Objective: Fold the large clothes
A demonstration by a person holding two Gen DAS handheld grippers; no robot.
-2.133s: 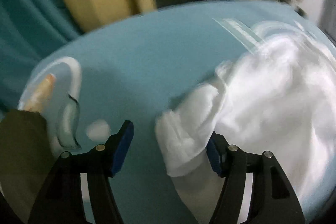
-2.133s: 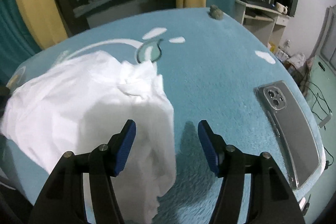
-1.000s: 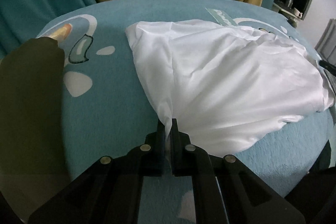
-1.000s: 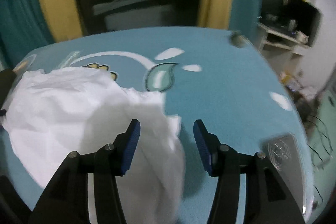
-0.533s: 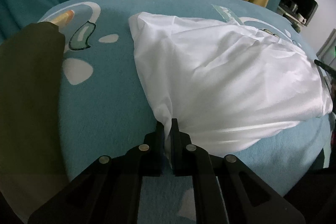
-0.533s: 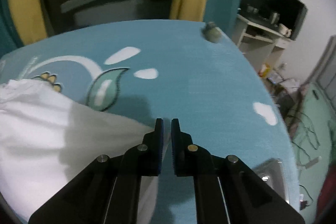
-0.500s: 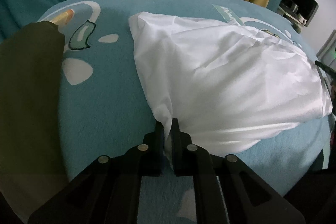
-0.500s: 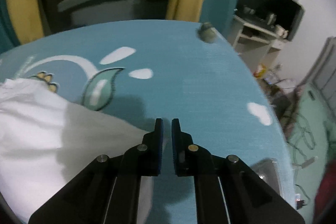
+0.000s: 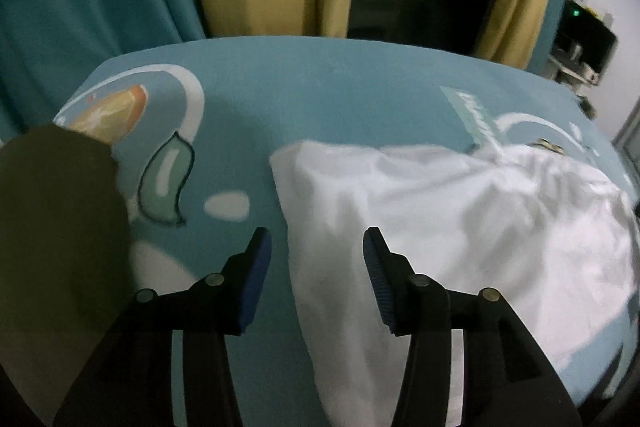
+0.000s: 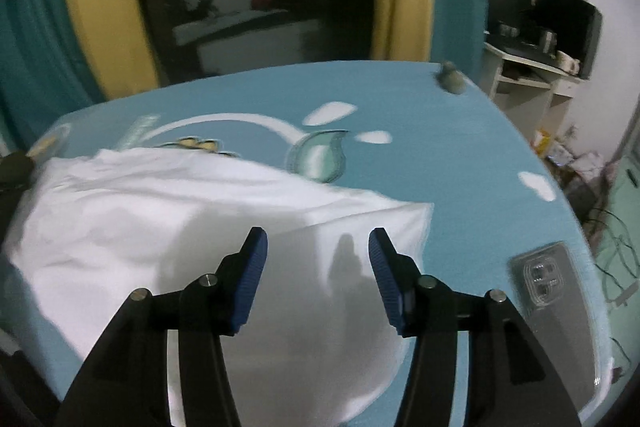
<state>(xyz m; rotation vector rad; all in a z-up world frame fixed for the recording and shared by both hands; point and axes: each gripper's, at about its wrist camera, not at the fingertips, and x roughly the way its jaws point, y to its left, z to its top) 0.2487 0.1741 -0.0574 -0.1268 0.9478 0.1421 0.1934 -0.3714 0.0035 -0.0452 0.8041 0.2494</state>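
Both grippers gape, holding nothing: left gripper (image 9: 316,247), right gripper (image 10: 318,247). Shirt (image 10: 168,227) lies spread on bed (image 10: 440,147). Pinch edge at 12 o'clock, single layer, avoid phone (image 10: 556,303).

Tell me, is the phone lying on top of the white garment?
No, the phone rests on the blue bedcover, just right of the white garment, apart from it.
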